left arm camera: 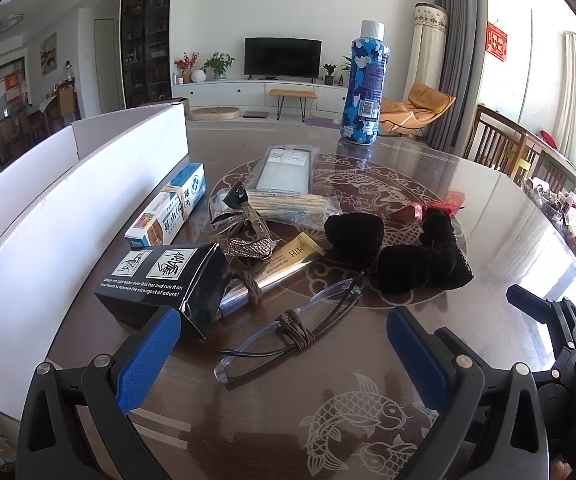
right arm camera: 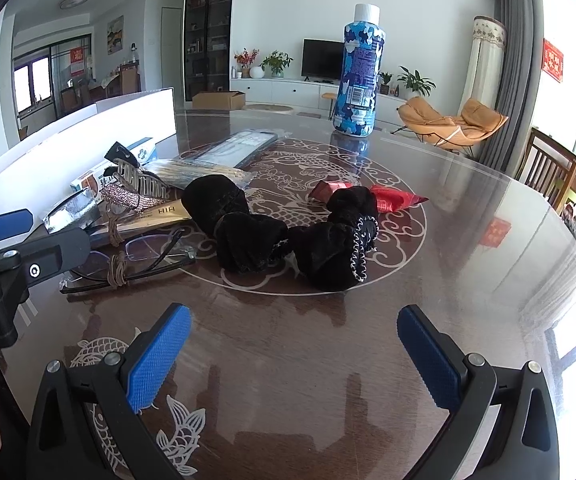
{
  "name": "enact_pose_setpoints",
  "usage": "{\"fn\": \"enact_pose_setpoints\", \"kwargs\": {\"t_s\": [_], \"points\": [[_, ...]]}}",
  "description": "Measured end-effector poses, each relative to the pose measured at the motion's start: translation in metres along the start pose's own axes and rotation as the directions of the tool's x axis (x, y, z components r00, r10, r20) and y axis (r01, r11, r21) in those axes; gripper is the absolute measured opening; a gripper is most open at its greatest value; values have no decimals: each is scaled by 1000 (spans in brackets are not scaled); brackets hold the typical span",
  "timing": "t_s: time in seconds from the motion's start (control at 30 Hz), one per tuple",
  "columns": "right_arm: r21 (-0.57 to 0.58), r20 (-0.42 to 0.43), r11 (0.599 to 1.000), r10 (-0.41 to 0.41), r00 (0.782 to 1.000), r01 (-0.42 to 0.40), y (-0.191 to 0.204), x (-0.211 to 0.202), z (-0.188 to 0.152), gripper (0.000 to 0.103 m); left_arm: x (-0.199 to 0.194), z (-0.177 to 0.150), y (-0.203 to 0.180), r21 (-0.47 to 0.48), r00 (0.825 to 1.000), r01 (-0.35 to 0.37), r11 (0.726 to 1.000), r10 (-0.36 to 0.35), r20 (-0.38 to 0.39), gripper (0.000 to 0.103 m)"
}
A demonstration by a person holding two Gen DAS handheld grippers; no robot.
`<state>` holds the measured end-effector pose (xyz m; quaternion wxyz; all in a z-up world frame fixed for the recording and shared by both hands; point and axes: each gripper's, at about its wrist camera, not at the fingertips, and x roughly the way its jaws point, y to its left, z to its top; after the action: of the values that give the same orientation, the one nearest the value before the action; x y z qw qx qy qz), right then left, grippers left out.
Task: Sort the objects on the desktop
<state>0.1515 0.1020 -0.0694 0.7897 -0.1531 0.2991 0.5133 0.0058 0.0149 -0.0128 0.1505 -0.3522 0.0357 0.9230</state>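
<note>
A heap of small objects lies on the dark glass table (left arm camera: 500, 216). It holds a black box (left arm camera: 160, 280), a toothpaste carton (left arm camera: 172, 208), a gold-silver tube (left arm camera: 276, 272), folded glasses (left arm camera: 288, 332) tied with cord, a hair claw (right arm camera: 140, 184), black scrunchies (right arm camera: 248, 236) and a red wrapper (right arm camera: 392, 200). My left gripper (left arm camera: 284, 316) hovers open just short of the glasses, touching nothing. My right gripper (right arm camera: 294, 314) is open over bare table in front of the scrunchies. In the right wrist view the left gripper's fingers (right arm camera: 4, 226) show at the left edge.
A tall blue camouflage bottle (left arm camera: 364, 84) stands at the far side. A white cardboard box (left arm camera: 48, 216) runs along the left of the heap. A bundle of sticks (left arm camera: 288, 204) and a flat packet (left arm camera: 284, 168) lie behind the heap. Wooden chairs (right arm camera: 548, 172) stand at the right.
</note>
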Motion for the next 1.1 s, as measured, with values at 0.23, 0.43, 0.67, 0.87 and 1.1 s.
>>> {"fn": "enact_pose_setpoints", "kwargs": {"t_s": [0.23,0.43,0.67,0.87,1.1], "points": [[15,-7,1000,-6,1000,6,-1,0,-1,103,1,1,2,0,1000,18,1000,-18,-5,103],[32,-7,999,-1,1000,1,-4,1,-1,103,0,0,2,11,1000,25,1000,-25,-4,103],[55,-20,998,17,1000,-16,-7,3,-1,103,2,-1,1,25,999,31,999,-31,-14,103],[10,-59,1000,23,998,-23,3,9,1,103,4,-2,-2,53,999,40,998,-39,-23,103],[17,-91,999,37,995,-36,3,15,2,103,4,-1,2,49,998,55,997,-54,-24,103]]}}
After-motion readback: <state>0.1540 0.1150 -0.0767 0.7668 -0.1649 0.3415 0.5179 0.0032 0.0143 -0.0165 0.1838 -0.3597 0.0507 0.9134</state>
